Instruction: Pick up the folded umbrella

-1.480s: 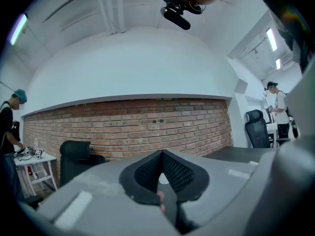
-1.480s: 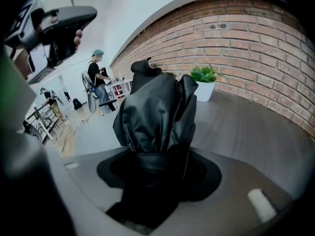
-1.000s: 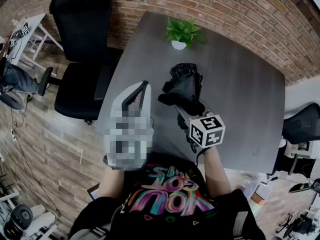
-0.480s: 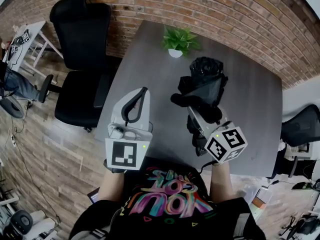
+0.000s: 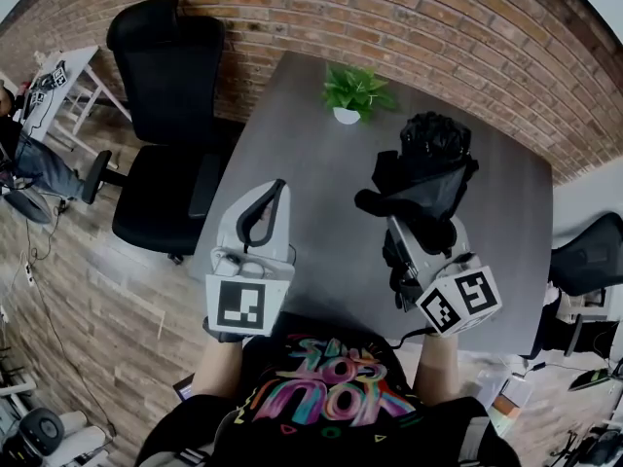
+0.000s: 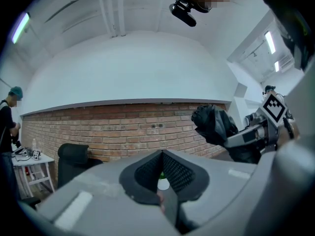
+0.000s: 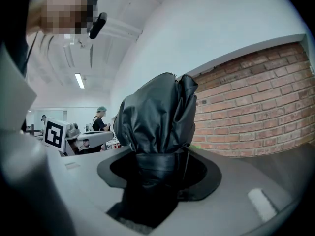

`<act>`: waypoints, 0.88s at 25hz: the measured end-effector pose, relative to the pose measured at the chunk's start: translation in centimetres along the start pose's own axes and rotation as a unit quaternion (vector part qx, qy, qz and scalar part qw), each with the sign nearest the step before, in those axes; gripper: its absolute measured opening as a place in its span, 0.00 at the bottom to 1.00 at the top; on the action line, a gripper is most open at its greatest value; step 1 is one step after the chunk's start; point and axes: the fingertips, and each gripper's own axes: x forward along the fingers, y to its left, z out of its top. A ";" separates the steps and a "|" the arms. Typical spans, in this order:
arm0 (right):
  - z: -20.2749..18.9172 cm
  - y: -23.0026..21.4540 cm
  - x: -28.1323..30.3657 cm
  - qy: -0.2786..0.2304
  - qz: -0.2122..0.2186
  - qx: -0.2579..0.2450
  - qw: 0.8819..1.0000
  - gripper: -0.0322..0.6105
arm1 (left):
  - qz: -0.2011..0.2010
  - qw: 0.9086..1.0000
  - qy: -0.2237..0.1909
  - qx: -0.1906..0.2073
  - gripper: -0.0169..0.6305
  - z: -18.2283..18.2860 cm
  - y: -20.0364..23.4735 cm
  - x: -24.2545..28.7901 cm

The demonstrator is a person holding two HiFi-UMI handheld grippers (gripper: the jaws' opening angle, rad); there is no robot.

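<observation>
Over table [image 5: 321, 183] (inside edges), right gripper [image 5: 421, 214] clamps umbrella [image 5: 433, 159].

Soft, even indoor light, heavy fisheye distortion toward dark corners.

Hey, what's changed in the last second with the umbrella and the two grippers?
The right gripper, shut on the folded umbrella, has lifted it higher, toward the upper right of the head view. The left gripper, jaws together and empty, the potted plant and the table stayed put.
</observation>
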 end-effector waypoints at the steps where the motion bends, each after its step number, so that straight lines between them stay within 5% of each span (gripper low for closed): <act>1: 0.4 0.1 -0.3 -0.004 0.000 -0.003 1.000 0.42 | 0.002 1.000 0.001 0.000 0.03 0.0 0.1 -0.1; 22: 1.3 -0.9 -2.7 -0.037 -0.031 0.004 0.999 0.42 | 0.024 1.000 0.005 -0.006 0.03 -0.3 0.9 -1.4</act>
